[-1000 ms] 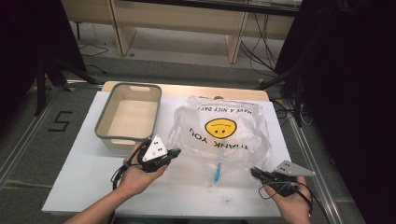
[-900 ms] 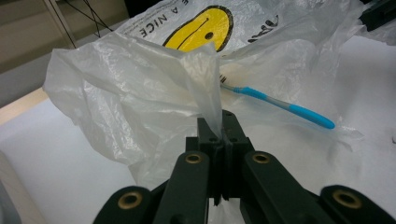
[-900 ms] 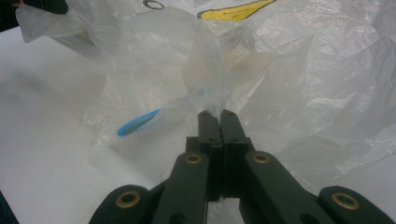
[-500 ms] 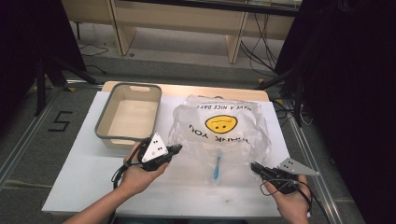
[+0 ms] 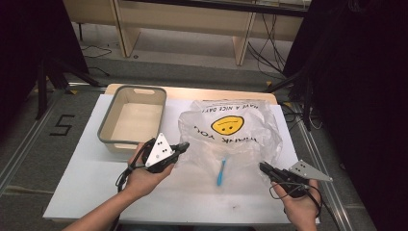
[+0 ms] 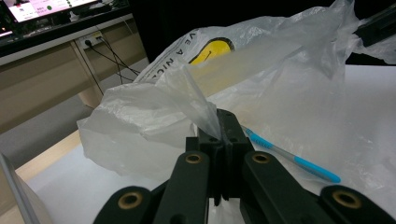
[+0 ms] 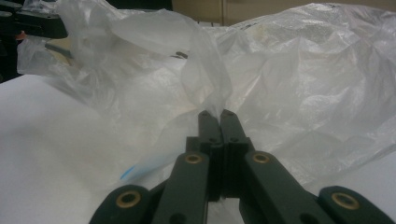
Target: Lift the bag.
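Observation:
A clear plastic bag (image 5: pixel 231 130) printed with a yellow smiley lies spread on the white table (image 5: pixel 86 183). My left gripper (image 5: pixel 184 146) is shut on the bag's near-left edge; in the left gripper view the plastic bag (image 6: pixel 154 107) rises in a pinched fold from the shut gripper (image 6: pixel 223 122). My right gripper (image 5: pixel 262 167) is shut on the bag's near-right edge, and the plastic bag (image 7: pixel 299 79) bunches upward from the gripper (image 7: pixel 218 114). A blue toothbrush (image 5: pixel 222 170) lies under or inside the bag between the grippers, seen as the toothbrush (image 6: pixel 292 156) through the film.
A grey bin (image 5: pixel 109 126) with a cream inside stands at the table's back left, just beyond my left hand. Wooden furniture legs and cables lie on the floor behind the table. A "5" mark (image 5: pixel 62 125) is on the floor at left.
The bag's near edge has been drawn slightly apart and lifted between the two grippers. The toothbrush has stayed where it was on the table.

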`<state>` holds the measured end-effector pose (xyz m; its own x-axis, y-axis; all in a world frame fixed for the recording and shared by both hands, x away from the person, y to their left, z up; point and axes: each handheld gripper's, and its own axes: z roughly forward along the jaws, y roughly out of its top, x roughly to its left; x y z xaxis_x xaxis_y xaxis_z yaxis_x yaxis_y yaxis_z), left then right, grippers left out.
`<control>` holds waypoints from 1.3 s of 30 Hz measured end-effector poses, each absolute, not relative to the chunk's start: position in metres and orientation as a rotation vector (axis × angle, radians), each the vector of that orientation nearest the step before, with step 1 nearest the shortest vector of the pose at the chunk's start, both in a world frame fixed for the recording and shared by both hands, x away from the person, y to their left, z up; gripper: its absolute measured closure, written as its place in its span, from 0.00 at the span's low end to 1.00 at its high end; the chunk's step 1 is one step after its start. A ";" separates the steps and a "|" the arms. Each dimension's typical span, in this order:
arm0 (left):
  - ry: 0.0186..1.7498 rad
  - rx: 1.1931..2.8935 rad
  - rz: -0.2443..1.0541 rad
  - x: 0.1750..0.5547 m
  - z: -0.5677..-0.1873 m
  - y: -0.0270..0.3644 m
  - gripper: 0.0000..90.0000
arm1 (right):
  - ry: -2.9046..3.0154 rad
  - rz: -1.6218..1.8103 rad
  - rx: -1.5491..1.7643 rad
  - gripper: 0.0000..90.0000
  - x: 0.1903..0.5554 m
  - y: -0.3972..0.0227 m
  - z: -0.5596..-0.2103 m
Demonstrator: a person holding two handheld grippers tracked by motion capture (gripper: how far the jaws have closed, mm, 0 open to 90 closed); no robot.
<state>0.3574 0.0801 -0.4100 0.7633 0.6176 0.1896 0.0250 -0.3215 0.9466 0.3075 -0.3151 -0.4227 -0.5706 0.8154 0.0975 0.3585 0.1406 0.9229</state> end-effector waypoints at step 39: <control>0.460 1.614 0.774 0.367 -0.356 0.078 0.99 | 1.851 1.505 1.073 1.00 0.316 -0.299 -0.394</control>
<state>0.3670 0.0778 -0.3564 0.6976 0.6797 0.2267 -0.1261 -0.1949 0.9727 0.3163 -0.2994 -0.3943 -0.5512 0.8301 0.0848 0.2520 0.0687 0.9653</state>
